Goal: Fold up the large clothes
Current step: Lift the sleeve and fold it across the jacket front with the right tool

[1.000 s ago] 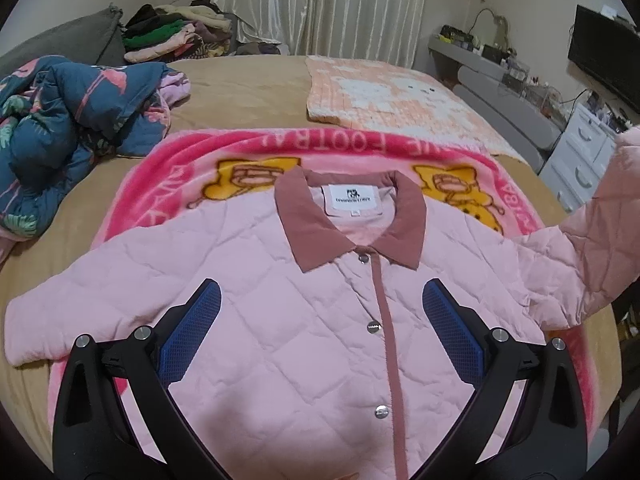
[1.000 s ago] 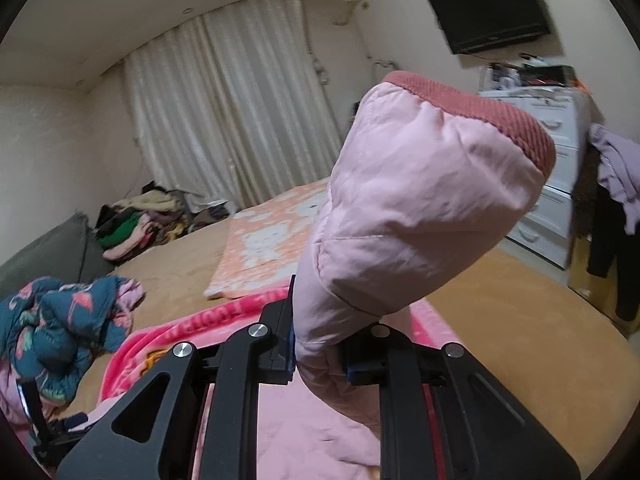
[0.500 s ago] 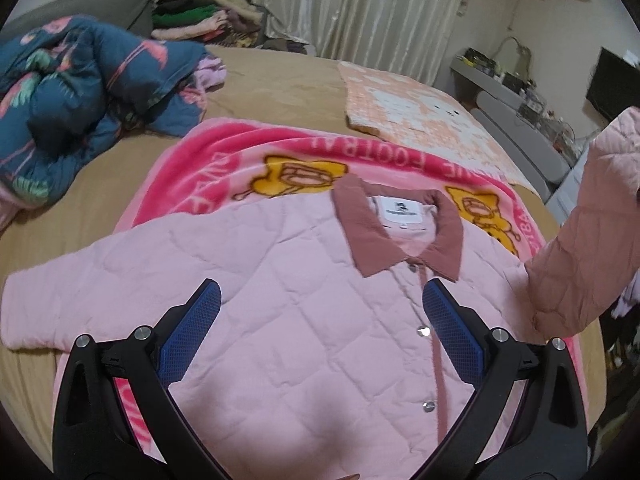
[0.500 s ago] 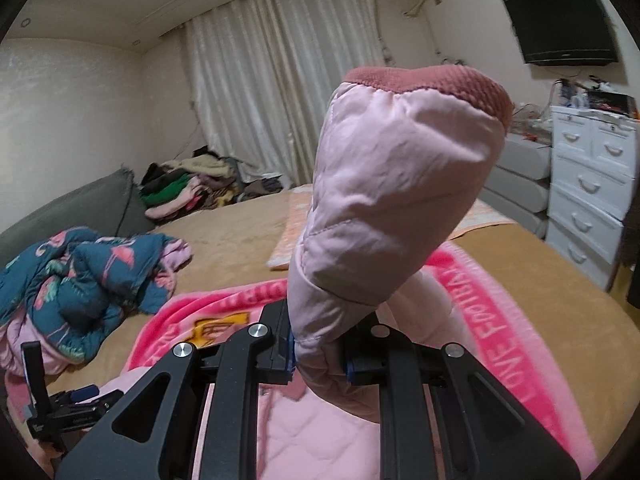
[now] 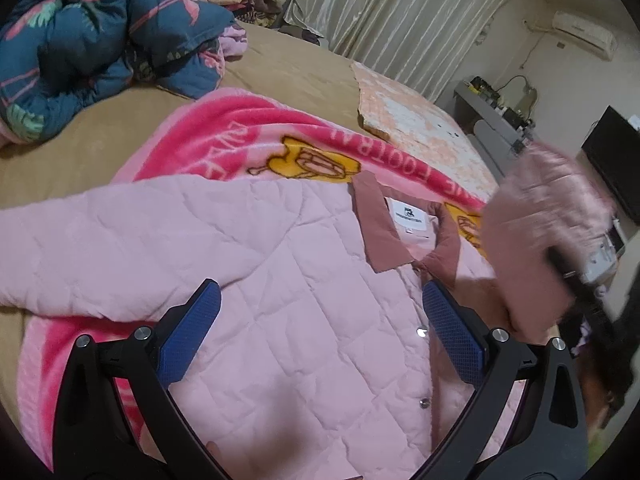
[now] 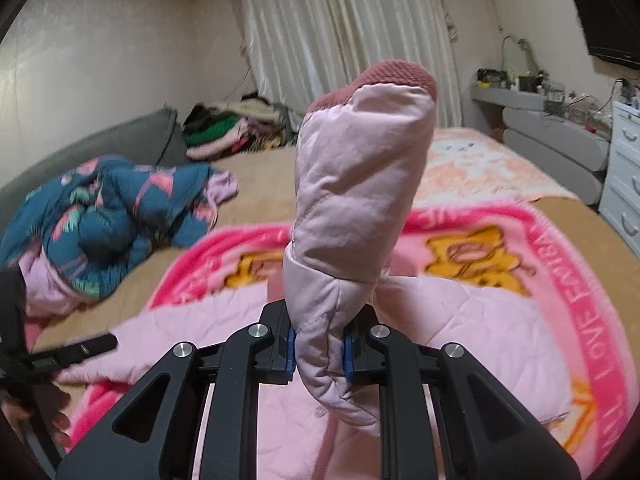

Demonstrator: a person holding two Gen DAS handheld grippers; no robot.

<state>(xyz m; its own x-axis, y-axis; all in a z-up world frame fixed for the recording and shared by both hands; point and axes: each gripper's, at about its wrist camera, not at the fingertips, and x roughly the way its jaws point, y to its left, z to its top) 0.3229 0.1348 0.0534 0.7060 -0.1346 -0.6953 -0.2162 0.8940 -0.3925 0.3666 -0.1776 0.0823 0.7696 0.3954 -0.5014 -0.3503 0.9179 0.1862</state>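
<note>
At the far left of the bed [image 5: 280,60], a crumpled blue floral quilt [image 5: 92,40] lies on the tan cover, with a heap of folded clothes [image 6: 228,128] behind it near the curtains [image 6: 340,28]. Next comes the pink quilted jacket [image 5: 260,280], spread front-up on a bright pink blanket [image 5: 224,136] with yellow cartoon figures. Its one sleeve [image 5: 92,248] lies stretched flat toward the left edge, and its dusty-rose collar [image 5: 384,232] sits open around a white label.

The left gripper [image 5: 320,328] hovers over the jacket's chest with its blue-padded fingers [image 5: 192,328] spread wide and nothing between them.

Further right, the right gripper [image 6: 320,350] has its fingers pinched narrow on the jacket's other sleeve [image 6: 356,200]. That sleeve stands upright above the fingers, its ribbed rose cuff [image 6: 396,76] at the top, raised clear of the bed over the jacket's right side. A white chest of drawers [image 6: 624,184] stands at the right wall.
</note>
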